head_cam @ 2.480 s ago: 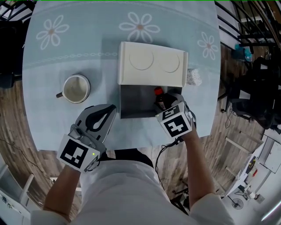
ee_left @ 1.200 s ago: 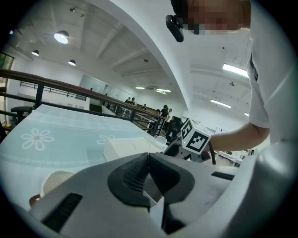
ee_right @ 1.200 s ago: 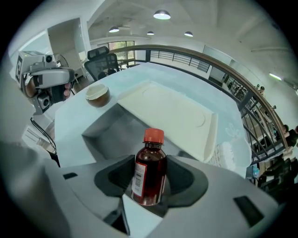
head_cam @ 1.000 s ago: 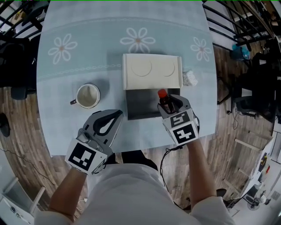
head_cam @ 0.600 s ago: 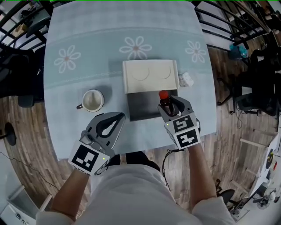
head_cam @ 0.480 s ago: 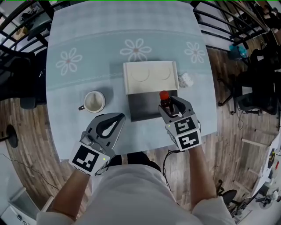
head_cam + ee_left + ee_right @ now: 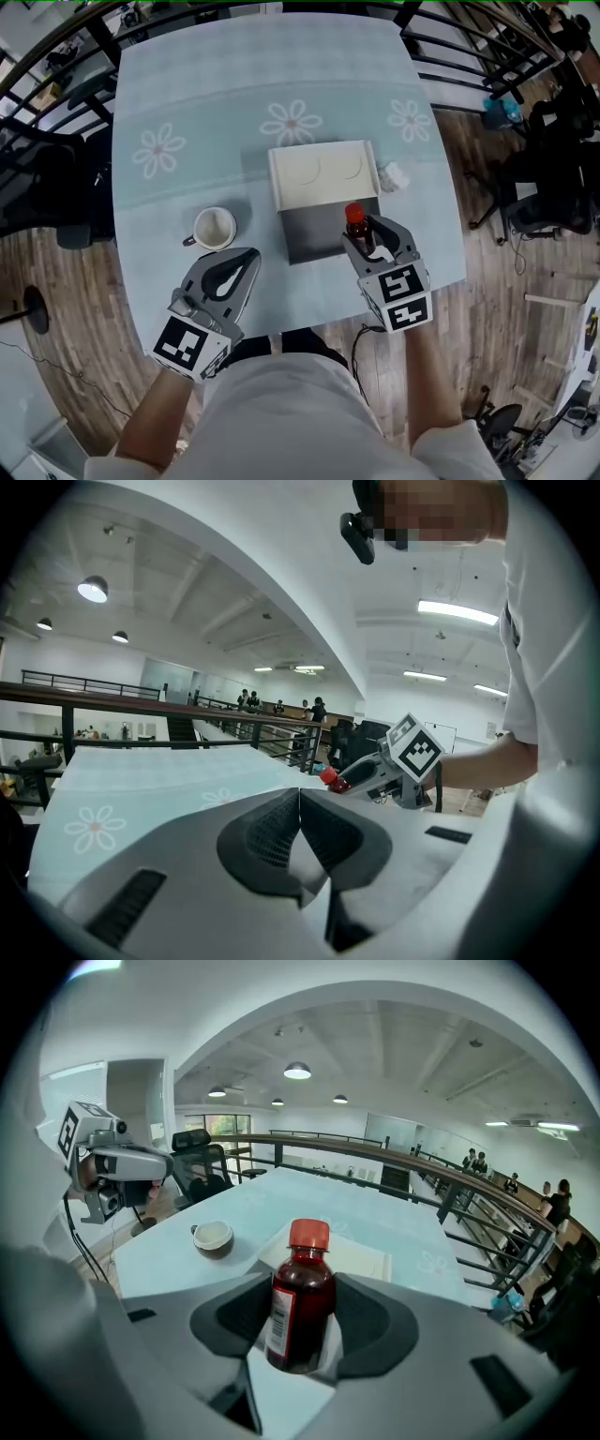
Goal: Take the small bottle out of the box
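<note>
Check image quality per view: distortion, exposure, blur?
Head view: fisheye bows the table edges; light even, soft shadow beside the box. Left gripper view: dark vignette, ceiling lamp blown out, shut jaws sharp. Right gripper view: same vignette, railing bent, bottle crisp.

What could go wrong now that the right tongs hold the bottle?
Two risks. The right tongs grip the small bottle by its lower body, so it may tilt or slip. It appears to hang above the open box; a drop could hit the rim or the mug.
</note>
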Available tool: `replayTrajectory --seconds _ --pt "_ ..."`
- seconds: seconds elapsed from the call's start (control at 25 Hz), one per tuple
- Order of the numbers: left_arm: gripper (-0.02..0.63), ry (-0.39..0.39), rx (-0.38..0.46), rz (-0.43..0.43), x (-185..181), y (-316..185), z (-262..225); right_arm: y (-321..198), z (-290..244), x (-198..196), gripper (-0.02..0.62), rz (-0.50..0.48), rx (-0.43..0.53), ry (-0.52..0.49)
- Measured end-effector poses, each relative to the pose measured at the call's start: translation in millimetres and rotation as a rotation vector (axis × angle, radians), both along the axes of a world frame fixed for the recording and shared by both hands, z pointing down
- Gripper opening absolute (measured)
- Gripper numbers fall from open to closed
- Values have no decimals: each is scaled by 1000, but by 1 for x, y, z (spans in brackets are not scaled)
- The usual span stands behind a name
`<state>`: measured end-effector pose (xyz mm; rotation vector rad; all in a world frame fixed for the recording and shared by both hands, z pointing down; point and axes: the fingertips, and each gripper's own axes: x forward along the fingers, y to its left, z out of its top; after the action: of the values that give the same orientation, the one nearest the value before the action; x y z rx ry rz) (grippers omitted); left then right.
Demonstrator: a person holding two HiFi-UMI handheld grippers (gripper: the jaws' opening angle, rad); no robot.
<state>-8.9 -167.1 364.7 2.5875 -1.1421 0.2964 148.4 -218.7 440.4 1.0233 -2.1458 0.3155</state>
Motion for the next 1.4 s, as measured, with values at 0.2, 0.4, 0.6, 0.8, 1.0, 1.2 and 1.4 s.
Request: replayTrajectory --seconds 0.2,0.4,0.6,0.8,1.0,1.2,1.4 --pt "20 -2 12 5 -13 7 -9 12 -12 -3 224 24 28 -5" --pt "20 9 26 15 -24 13 -18 22 -29 -11 224 38 78 -17" --pt "20 15 45 35 -31 19 -26 34 -45 -23 223 53 116 -31" --pt "20 20 60 51 -36 24 -35 46 -61 -36 222 60 145 -64" --pt "20 21 74 64 -37 29 -41 56 -74 -45 224 65 167 -102" --pt "20 19 78 71 -33 34 -43 61 -81 -47 222 60 174 -125" --pt "20 15 75 66 -32 41 -43 69 -83 -53 224 43 175 -150"
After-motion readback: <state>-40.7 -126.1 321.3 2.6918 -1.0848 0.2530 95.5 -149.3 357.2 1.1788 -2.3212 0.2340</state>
